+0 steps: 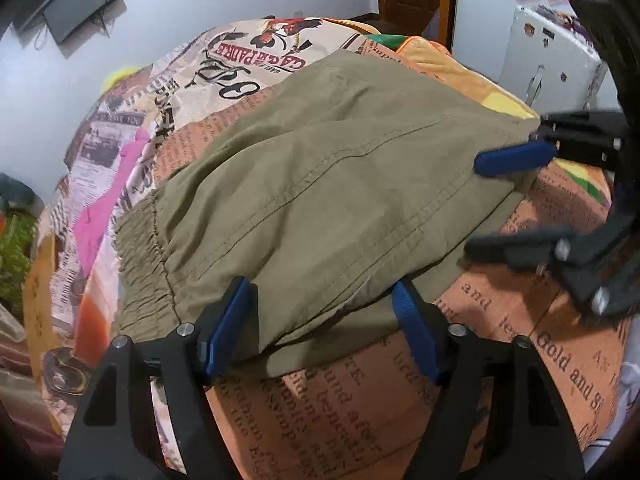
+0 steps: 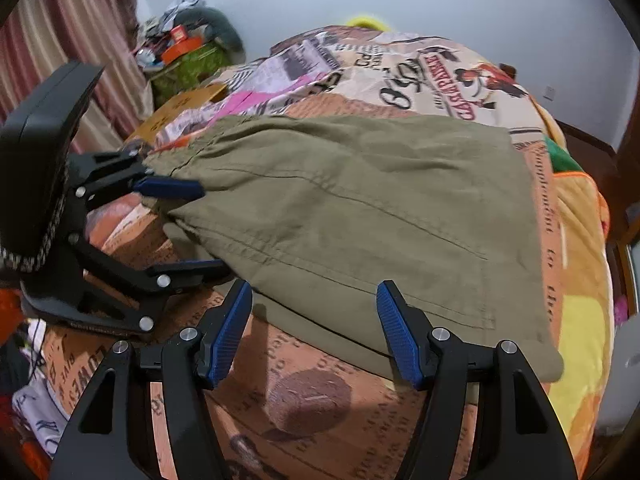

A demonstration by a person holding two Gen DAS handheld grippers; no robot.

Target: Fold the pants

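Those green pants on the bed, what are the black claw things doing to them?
A person is folding the olive pants, which lie on a bed cover printed like newspaper. One claw is held in each hand. The left gripper and the right gripper are both open at the near edge of the pants. Neither has pinched the cloth yet.
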